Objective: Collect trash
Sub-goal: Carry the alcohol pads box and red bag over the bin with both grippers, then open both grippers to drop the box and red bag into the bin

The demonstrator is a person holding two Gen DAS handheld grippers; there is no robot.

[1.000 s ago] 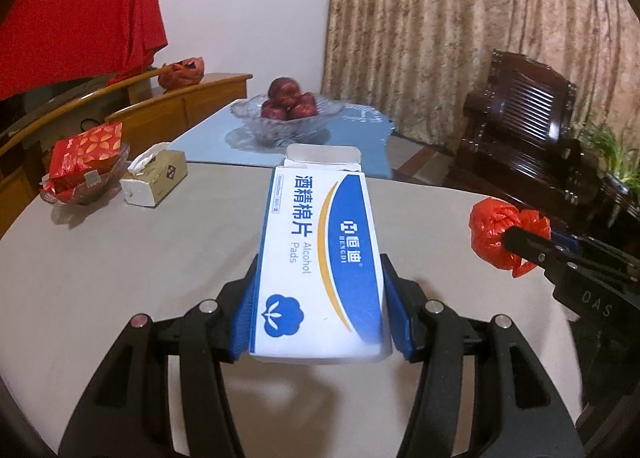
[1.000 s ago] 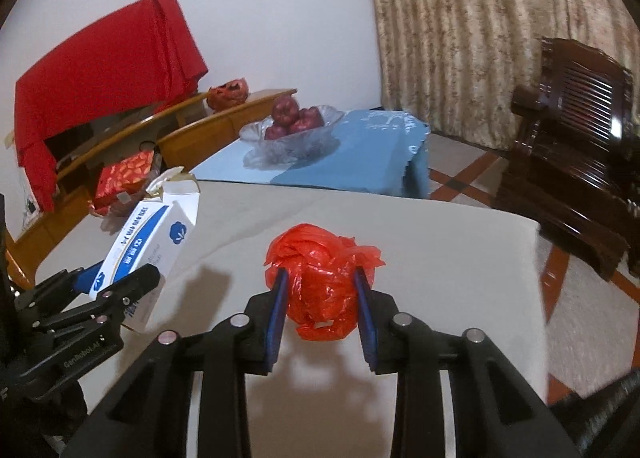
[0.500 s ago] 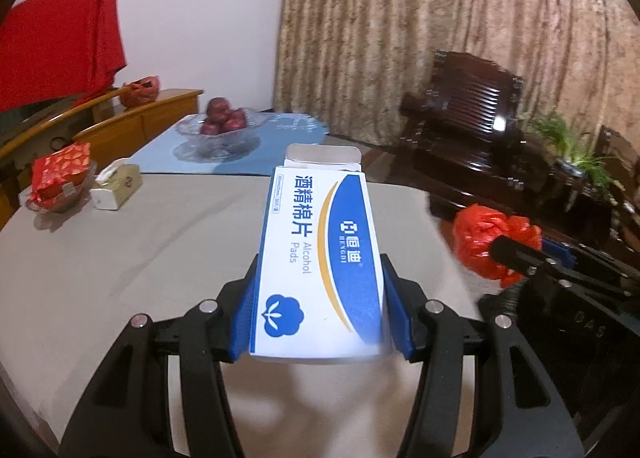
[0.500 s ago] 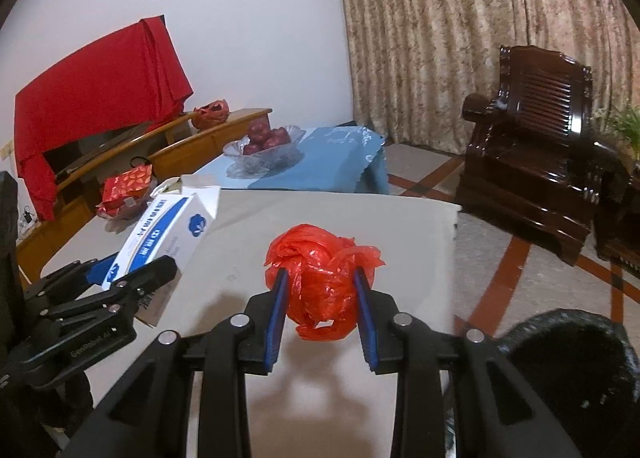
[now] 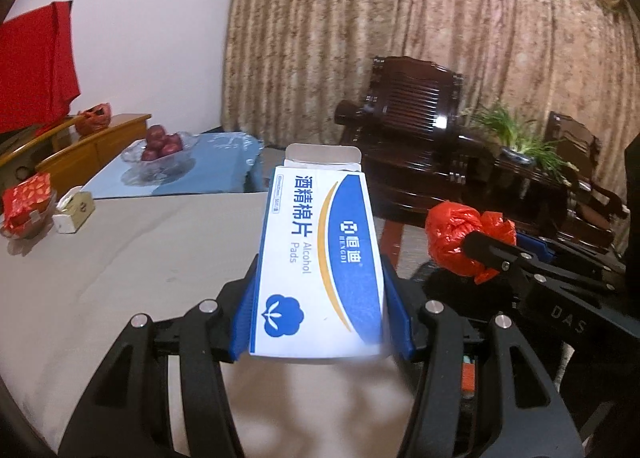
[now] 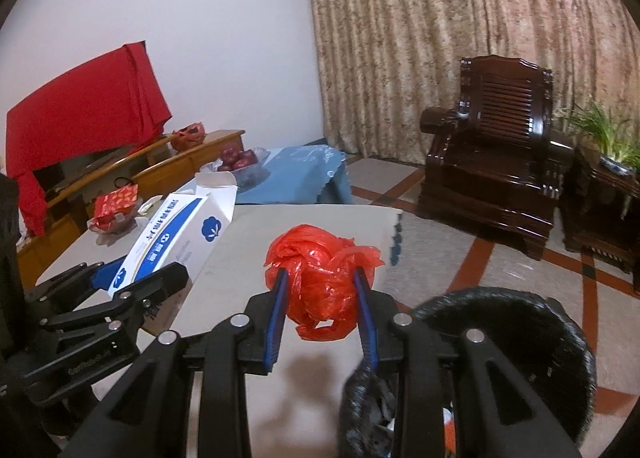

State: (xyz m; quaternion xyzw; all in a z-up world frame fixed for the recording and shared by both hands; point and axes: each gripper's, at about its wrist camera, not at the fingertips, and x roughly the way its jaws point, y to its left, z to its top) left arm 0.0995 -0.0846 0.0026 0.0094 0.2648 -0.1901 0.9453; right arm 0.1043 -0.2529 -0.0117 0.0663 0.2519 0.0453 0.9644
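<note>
- Both views have swung right since a second ago: the fruit bowl (image 5: 162, 148) and tissue box (image 5: 74, 210) now sit far left, and a black-lined trash bin (image 6: 520, 342), absent from the earlier right wrist view, fills its near-right corner.
- My reading: both pieces are being carried off the desk (image 5: 120, 258) toward that bin, so dropping them is the next step.
- The left claw (image 5: 322, 314) is clamped on the alcohol pads box (image 5: 320, 258), jaws pressed to its two long sides.
- The box's long axis runs straight ahead along the fingers; its opened flap end points far, toward the armchair (image 5: 412, 138), slightly raised.
- The right claw (image 6: 322, 298) is squeezed on the crumpled red plastic bag (image 6: 320, 278), held above the desk's right edge, just left of the bin; a rough ball, no clear axis.
</note>
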